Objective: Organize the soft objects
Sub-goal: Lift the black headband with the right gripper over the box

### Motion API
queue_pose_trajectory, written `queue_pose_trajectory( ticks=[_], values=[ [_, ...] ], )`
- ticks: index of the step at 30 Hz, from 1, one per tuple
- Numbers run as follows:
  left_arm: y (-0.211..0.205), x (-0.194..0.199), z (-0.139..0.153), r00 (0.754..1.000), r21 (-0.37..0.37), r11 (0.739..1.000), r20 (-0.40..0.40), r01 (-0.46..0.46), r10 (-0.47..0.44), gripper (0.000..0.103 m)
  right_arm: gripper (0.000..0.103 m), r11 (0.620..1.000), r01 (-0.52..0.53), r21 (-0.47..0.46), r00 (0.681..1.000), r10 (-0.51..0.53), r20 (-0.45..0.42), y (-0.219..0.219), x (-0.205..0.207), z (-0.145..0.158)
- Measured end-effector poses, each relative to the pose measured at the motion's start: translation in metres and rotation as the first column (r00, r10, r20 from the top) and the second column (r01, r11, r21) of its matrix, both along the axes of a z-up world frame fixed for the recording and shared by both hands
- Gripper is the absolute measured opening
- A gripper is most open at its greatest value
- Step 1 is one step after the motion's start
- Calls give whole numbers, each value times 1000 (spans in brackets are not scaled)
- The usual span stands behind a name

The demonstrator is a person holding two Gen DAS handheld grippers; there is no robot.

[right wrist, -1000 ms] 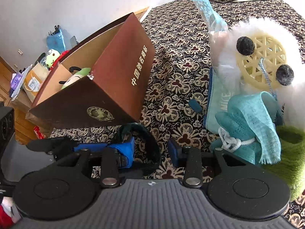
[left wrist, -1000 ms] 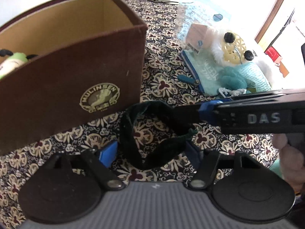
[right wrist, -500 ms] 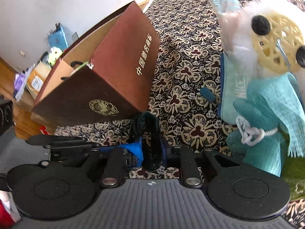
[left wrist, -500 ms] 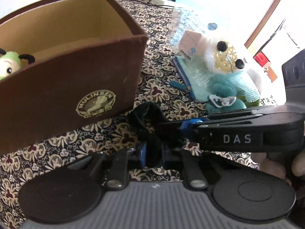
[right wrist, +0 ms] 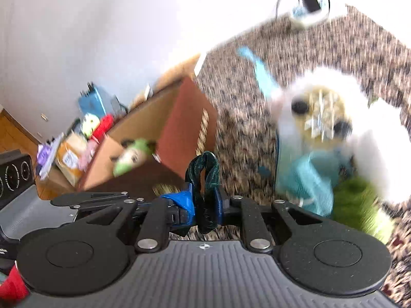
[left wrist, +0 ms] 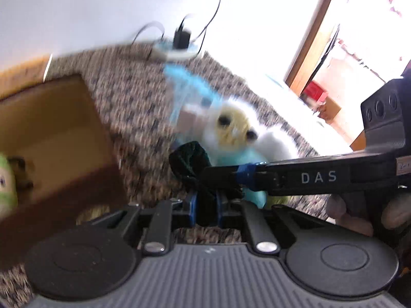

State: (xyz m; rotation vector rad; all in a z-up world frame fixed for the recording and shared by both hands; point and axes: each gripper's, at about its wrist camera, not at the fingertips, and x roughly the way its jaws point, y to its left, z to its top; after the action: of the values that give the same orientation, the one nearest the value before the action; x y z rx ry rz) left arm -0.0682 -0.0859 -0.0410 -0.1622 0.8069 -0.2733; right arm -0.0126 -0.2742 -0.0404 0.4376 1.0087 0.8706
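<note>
Both sets of jaws are clenching the same dark green velvet scrunchie (right wrist: 205, 177): my left gripper (left wrist: 205, 209) is pinching one part, my right gripper (right wrist: 204, 205) another, and the loop is hanging lifted off the counter (left wrist: 133, 107), near the brown box (right wrist: 179, 128) with the green plush (right wrist: 131, 154) inside. I am judging the risk as this: pulling apart could stretch the elastic until it snaps out of one grip and flicks away from the box
</note>
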Motion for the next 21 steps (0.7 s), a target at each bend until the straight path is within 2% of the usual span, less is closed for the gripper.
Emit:
queue_pose_trajectory(
  ticks=[6, 12, 16, 21],
  values=[
    [11, -1, 41, 991, 27, 999, 136, -18, 14, 9, 0, 996, 16, 83, 992, -26, 124, 12, 11, 35],
    [51, -5, 63, 974, 42, 995, 211, -94, 83, 9, 0, 991, -43, 127, 979, 16, 205, 57, 25, 54],
    [84, -4, 58, 969, 30, 988, 203, -149, 139, 9, 0, 991, -87, 105, 970, 60, 235, 95, 28, 57],
    [135, 2, 33, 969, -43, 978, 133, -206, 209, 9, 0, 990, -134, 52, 973, 121, 197, 142, 33, 44]
  ],
)
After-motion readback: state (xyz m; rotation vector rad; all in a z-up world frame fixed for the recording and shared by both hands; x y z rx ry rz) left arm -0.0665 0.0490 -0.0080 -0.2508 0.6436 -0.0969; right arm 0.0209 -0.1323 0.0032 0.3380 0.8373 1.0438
